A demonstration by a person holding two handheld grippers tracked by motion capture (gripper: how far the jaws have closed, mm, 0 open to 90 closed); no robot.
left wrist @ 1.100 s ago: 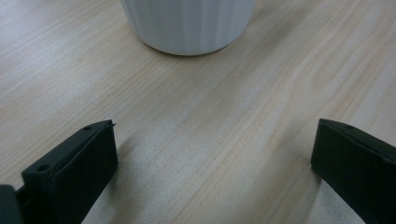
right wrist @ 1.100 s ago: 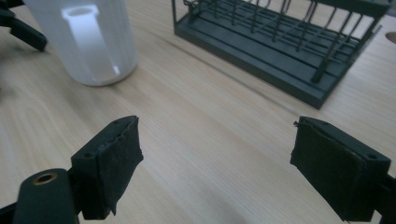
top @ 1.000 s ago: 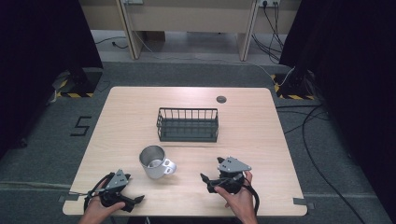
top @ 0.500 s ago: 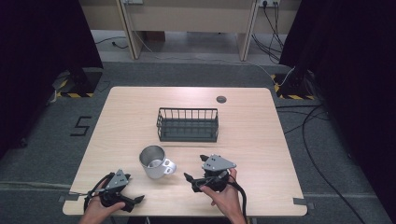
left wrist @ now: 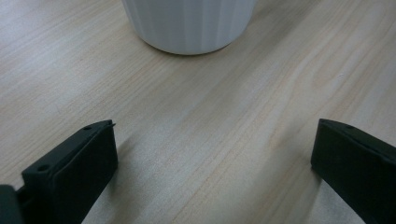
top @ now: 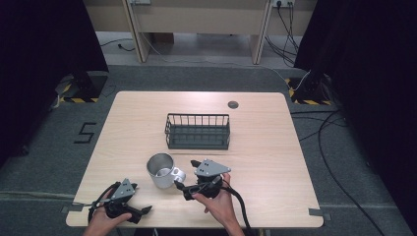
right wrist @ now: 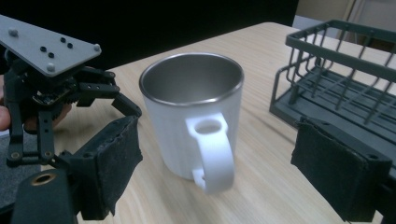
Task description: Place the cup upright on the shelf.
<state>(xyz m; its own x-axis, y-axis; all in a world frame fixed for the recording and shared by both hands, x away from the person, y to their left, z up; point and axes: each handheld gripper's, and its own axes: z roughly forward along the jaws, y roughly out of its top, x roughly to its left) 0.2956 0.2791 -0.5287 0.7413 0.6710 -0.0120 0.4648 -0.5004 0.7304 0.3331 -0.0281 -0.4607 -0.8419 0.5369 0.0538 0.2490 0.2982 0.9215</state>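
Right gripper view: mug point(right wrist: 194, 116) handle faces the camera, between the spread jaws, pads clear of it; jaws have just been opening. High view: mug stands near-centre on the surface point(top: 275, 162), near side of the basket point(top: 197, 131). Right gripper point(top: 183, 186) level, pointing left at the handle. Left gripper point(top: 142, 211) rests low, jaws spread.

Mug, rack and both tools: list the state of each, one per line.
White mug: upright, empty, on the table, handle toward the right tool.
Wire dish rack: upright, empty, behind the mug.
Left tool: open, holding nothing.
Right tool: open around the mug handle, not gripping.
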